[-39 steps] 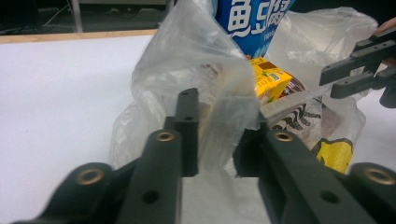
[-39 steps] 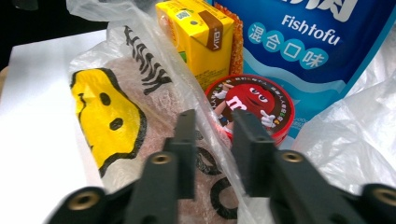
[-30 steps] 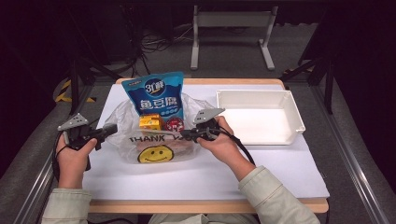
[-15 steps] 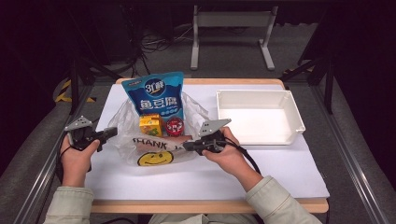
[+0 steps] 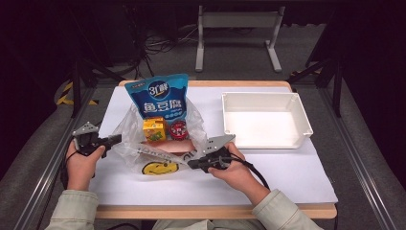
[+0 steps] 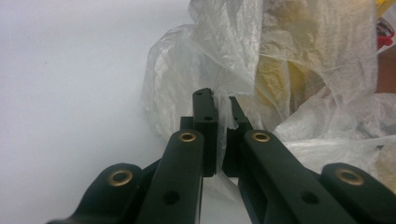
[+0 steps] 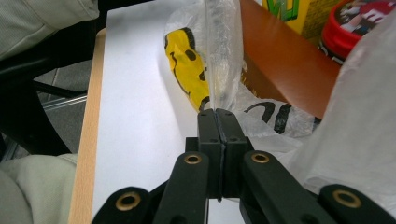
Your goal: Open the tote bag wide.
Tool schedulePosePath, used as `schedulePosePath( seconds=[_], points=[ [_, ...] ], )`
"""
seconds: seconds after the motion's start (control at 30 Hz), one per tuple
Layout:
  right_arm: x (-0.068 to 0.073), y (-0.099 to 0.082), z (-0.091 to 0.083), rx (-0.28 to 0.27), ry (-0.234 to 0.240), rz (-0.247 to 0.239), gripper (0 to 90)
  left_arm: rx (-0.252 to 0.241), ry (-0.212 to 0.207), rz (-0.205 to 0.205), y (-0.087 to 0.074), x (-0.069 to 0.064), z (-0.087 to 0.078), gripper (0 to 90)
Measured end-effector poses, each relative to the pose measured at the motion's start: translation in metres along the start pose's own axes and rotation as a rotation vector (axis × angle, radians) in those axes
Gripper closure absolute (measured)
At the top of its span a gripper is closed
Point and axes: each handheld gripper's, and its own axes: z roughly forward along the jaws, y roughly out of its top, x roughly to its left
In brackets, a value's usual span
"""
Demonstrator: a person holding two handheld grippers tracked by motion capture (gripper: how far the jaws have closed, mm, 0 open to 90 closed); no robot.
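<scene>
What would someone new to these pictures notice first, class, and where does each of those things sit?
The tall blue snack bag stands up out of a clear plastic bag with a yellow smiley face, left of the table's middle. The left gripper and right gripper each pinch that plastic from one side. An empty white tray sits at the right.

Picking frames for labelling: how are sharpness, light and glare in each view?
High view: soft, dark surround, bright table. Left gripper view: jaws sharp, plastic bag washed out by glare. Right gripper view: jaws crisp, red tin slightly blurred.
</scene>
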Motion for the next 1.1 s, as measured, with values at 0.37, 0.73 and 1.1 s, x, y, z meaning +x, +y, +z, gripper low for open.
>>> schedulePosePath(
  seconds=[0.37,0.73,1.1],
  points=[
    [0.005,-0.017,0.012,0.031,0.021,0.011,90.0,0.090,0.050,0.029,-0.019,0.001,0.007,87.3],
    [0.003,-0.022,0.018,0.057,0.014,0.017,90.0,0.109,0.071,0.001,-0.028,0.004,0.015,82.3],
    [0.003,-0.022,0.017,0.056,0.004,0.015,90.0,-0.130,0.093,0.037,-0.008,-0.009,-0.031,28.8]
  ],
)
